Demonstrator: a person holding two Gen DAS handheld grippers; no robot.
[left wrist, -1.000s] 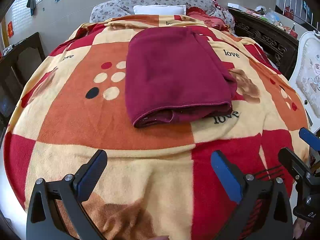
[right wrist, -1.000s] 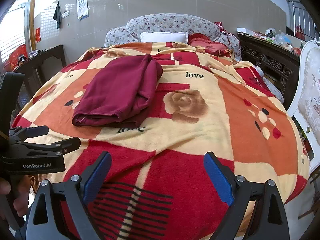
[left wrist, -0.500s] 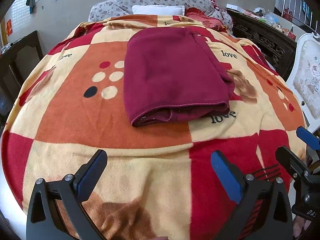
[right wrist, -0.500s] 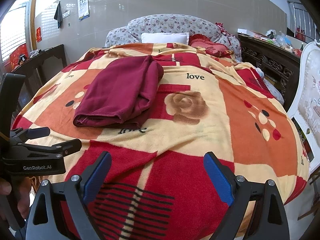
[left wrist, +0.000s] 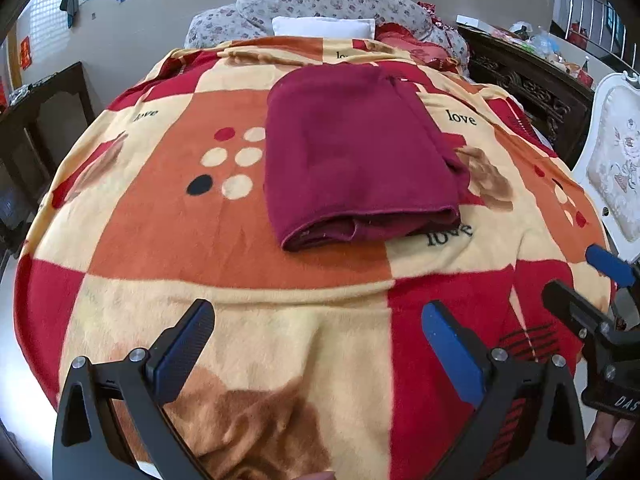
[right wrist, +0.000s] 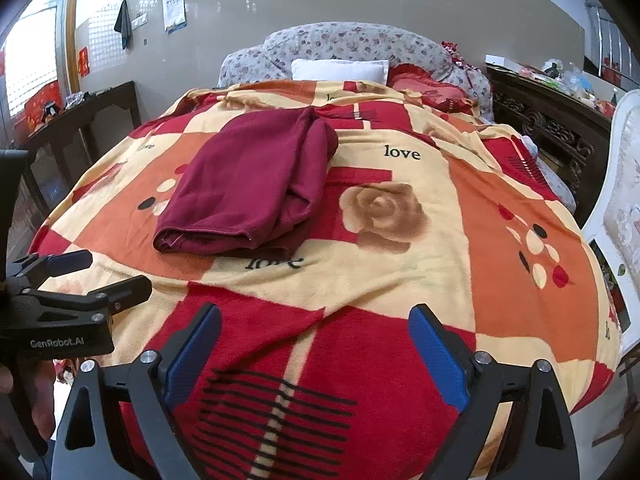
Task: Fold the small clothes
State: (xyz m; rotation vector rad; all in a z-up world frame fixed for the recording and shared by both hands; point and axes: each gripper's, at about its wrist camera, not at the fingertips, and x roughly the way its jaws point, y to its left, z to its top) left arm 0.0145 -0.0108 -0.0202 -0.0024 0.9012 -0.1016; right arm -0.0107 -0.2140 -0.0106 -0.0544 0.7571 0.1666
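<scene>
A dark red garment (left wrist: 356, 156) lies folded into a thick rectangle on the patterned blanket (left wrist: 224, 240), its open layered edge facing me. It also shows in the right wrist view (right wrist: 248, 188), left of centre. My left gripper (left wrist: 316, 340) is open and empty, held above the blanket well short of the garment's near edge. My right gripper (right wrist: 314, 344) is open and empty, to the right of the left one and nearer the bed's foot. Each gripper shows at the edge of the other's view.
The bed (right wrist: 460, 200) carries a white pillow (right wrist: 340, 70) and floral cushions (right wrist: 352, 42) at its head. A dark wooden cabinet (right wrist: 548, 120) and a white chair (right wrist: 624, 184) stand on the right. A dark side table (right wrist: 80, 120) stands on the left.
Both grippers have drawn back slightly and tilted a little upward; the garment sits lower in both views. The garment itself has not moved and both grippers stay open.
</scene>
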